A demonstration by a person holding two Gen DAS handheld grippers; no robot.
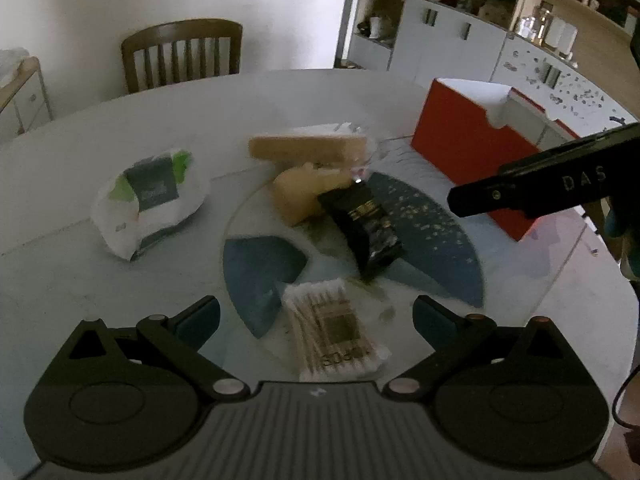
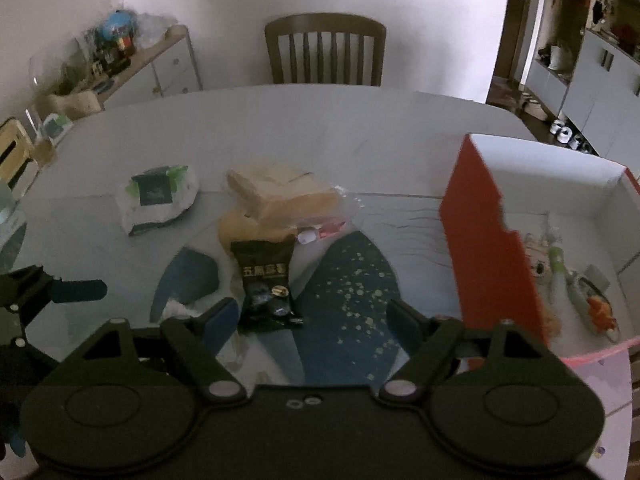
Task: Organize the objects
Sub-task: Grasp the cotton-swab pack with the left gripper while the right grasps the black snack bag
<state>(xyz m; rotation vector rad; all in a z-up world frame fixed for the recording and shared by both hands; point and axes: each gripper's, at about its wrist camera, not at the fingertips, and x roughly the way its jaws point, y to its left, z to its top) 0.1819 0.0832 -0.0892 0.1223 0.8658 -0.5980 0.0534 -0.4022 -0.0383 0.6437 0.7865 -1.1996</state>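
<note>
We are between pickups, as we judge it: both tools hang above the table (image 2: 304, 120) with nothing in them. Our left gripper (image 1: 316, 316) has its jaws spread wide, and the pack of cotton swabs (image 1: 334, 330) lies on the glass between and just ahead of its fingertips, not touched. Our right gripper (image 2: 312, 320) is likewise spread, with the black snack packet (image 2: 268, 284) lying just inside its left finger, near but apart from it.

The loose things sit in a cluster on the blue patterned mat (image 2: 352, 288): the black packet leans against a yellowish block (image 1: 304, 194), and behind that lies a tan wrapped loaf-shaped pack (image 2: 280, 194) with a small clear wrapper (image 2: 324, 232) beside it. A white and green tissue pack (image 1: 150, 200) rests well apart to the left. The red box (image 2: 492, 248) stands open at the right, and a few small items already lie inside it, too blurred to name.

We take the box as the goal. The next move calls for lowering one gripper squarely over its nearest item, closing on the narrow sides, then lifting clear of the box's tall red wall before setting it down inside
</note>
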